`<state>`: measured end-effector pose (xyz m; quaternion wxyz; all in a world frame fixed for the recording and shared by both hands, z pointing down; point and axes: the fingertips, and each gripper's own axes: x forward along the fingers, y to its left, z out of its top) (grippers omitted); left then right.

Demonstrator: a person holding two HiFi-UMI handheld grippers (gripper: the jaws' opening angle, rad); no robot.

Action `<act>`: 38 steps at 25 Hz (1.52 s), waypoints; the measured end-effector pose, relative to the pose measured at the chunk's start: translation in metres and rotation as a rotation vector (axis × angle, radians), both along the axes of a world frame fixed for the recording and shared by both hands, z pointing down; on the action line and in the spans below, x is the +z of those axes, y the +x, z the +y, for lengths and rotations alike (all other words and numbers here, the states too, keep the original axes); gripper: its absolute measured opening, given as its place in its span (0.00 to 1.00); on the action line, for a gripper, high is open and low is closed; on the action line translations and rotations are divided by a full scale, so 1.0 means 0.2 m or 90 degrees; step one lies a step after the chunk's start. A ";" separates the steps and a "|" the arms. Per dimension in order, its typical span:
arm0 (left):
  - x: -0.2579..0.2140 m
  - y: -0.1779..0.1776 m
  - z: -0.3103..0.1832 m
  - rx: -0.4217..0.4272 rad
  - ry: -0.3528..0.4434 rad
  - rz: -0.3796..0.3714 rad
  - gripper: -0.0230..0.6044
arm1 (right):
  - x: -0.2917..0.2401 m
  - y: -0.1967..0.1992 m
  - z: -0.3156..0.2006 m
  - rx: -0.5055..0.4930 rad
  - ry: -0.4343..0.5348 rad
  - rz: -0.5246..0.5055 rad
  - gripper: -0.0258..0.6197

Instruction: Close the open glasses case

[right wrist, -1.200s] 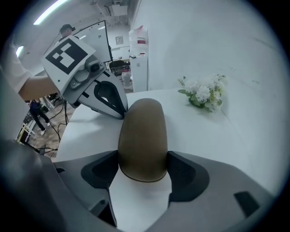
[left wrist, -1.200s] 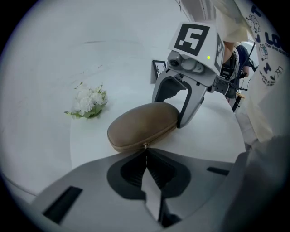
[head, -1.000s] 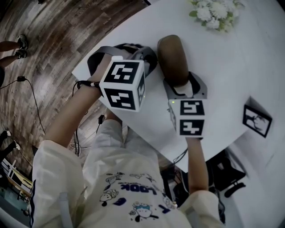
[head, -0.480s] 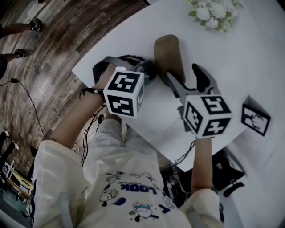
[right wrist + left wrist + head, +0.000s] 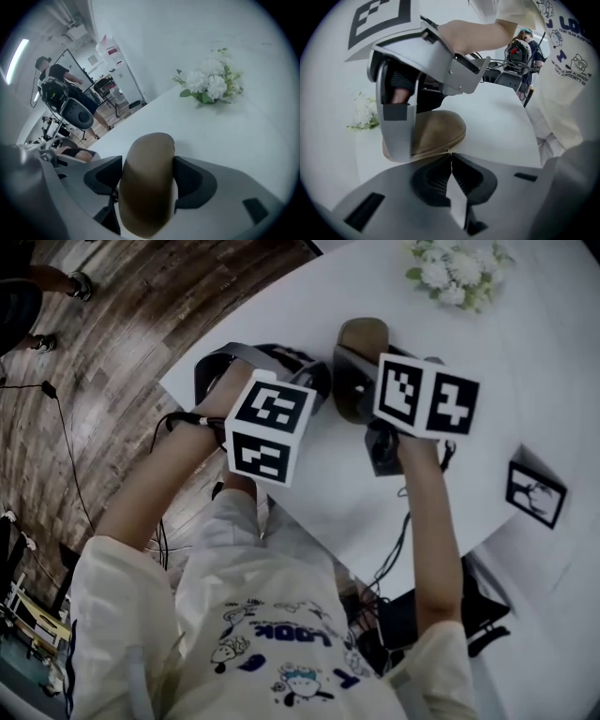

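Squeezing the glasses case (image 5: 147,199), apparently closed now, right hand-held gripper (image 5: 148,163) grasps it; left hand-held gripper (image 5: 451,157) clenched, empty; release outstanding.

The head camera looks steeply down onto the round white table (image 5: 525,381). The camera on the left gripper (image 5: 451,158) sits low, facing across it; the one on the right gripper (image 5: 147,164) hangs close over the tan oval glasses case (image 5: 145,201), which all three views share.

The right marker cube (image 5: 427,395) hides most of the glasses case (image 5: 364,337) from overhead.
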<state>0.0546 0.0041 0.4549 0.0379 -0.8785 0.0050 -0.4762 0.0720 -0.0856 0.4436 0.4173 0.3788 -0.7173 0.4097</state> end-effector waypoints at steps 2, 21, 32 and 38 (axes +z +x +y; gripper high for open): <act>-0.01 0.01 0.01 -0.041 0.002 0.014 0.04 | 0.00 0.01 0.00 0.033 -0.007 -0.015 0.56; 0.01 0.11 0.25 -0.181 -0.045 0.083 0.04 | -0.03 0.19 0.01 0.352 0.044 -0.053 0.54; 0.02 -0.15 0.12 -0.136 -0.030 0.034 0.04 | -0.29 0.23 0.06 -0.011 0.152 -0.048 0.55; 0.02 -0.32 0.00 -0.081 -0.025 -0.002 0.04 | -0.22 0.14 0.24 -0.706 0.280 0.218 0.56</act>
